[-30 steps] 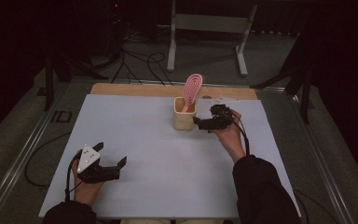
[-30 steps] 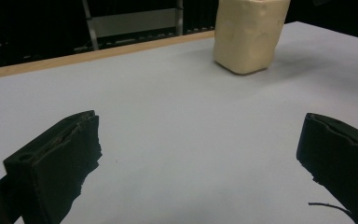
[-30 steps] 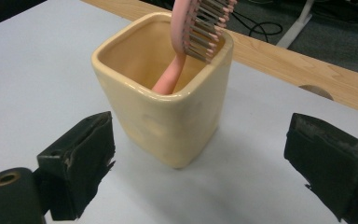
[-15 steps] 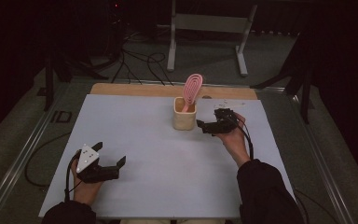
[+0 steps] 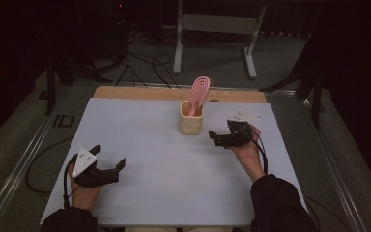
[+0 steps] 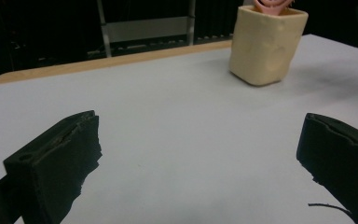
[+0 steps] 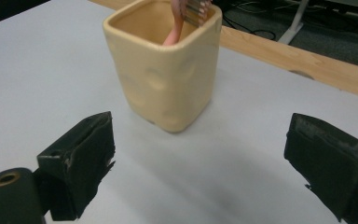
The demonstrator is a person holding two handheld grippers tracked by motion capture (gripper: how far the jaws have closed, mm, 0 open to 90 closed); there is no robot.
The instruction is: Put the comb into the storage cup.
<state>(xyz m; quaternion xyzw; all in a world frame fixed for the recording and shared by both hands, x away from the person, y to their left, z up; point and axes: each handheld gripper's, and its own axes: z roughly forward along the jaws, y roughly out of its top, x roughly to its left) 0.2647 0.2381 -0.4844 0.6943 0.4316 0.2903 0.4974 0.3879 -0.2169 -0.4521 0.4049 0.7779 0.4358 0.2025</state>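
From the high view, a cream cup (image 5: 191,124) stands upright on the white table (image 5: 140,145), toward the far middle, with a pink hairbrush (image 5: 199,92) standing in it, handle down, head sticking out above the rim. The right gripper (image 5: 221,139) sits just beside the cup on its right, jaws spread and holding nothing. The left gripper (image 5: 110,170) rests near the front left of the table, well apart from the cup, jaws also spread and empty.

In the left gripper view, the 2 black jaws stand wide apart over bare table, and the cup (image 6: 266,44) is far off at the upper right.

In the right gripper view, the jaws are wide apart with the cup (image 7: 165,70) close ahead between their lines but untouched; the brush handle (image 7: 175,28) leans inside it.

Judging by this, the brush is already in the cup and nothing is gripped, so the placing looks finished; if the cup itself is to be moved, that grasp is not yet made.
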